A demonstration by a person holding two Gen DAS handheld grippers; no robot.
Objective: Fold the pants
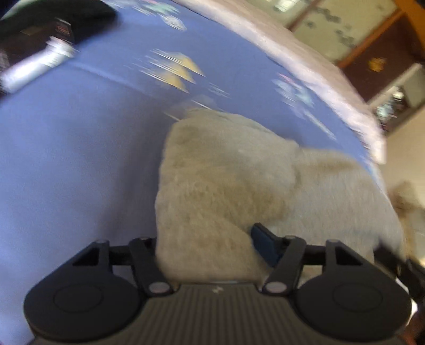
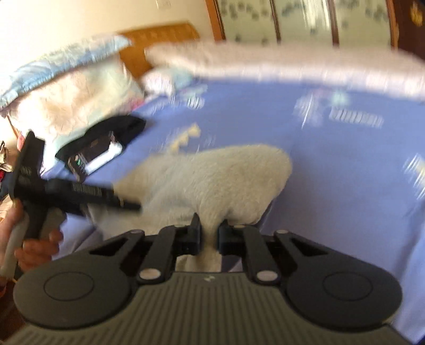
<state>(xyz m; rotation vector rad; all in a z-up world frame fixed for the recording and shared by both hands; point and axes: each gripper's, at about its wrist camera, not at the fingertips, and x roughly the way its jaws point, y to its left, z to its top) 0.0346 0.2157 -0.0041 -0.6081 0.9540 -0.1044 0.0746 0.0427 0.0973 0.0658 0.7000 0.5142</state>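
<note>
- Jaws on the right gripper (image 2: 209, 234) stand narrowly apart and pinch a fold of the fuzzy cream pants (image 2: 212, 177), which rise from the bed between them.
- Jaws on the left gripper (image 1: 212, 246) stand wider apart with a thick wad of the same pants (image 1: 212, 191) bunched between them; one blue pad shows beside the cloth, but blur hides whether the cloth is firmly gripped.
- Most of the pants lie in a bunched heap on the blue bedsheet (image 2: 332, 172), just beyond both grippers.
- Judged risk: the fleece is thick and slippery-looking, so the left hold could slide off during a lift, dropping that edge and leaving a crooked fold.
- Judged risk: both views are smeared by motion; a fast swing could fling the loose half askew or drag the sheet into wrinkles.
- Beyond the pants to the far left lie a dark cloth with a small box (image 2: 95, 156) on it, close enough to snag.
- Pillows (image 2: 66, 87) and a wooden headboard (image 2: 159, 42) sit further behind that box; a pale blanket (image 2: 292, 63) edges the bed's far side, with patterned wardrobe doors (image 2: 305, 18) behind.
</note>
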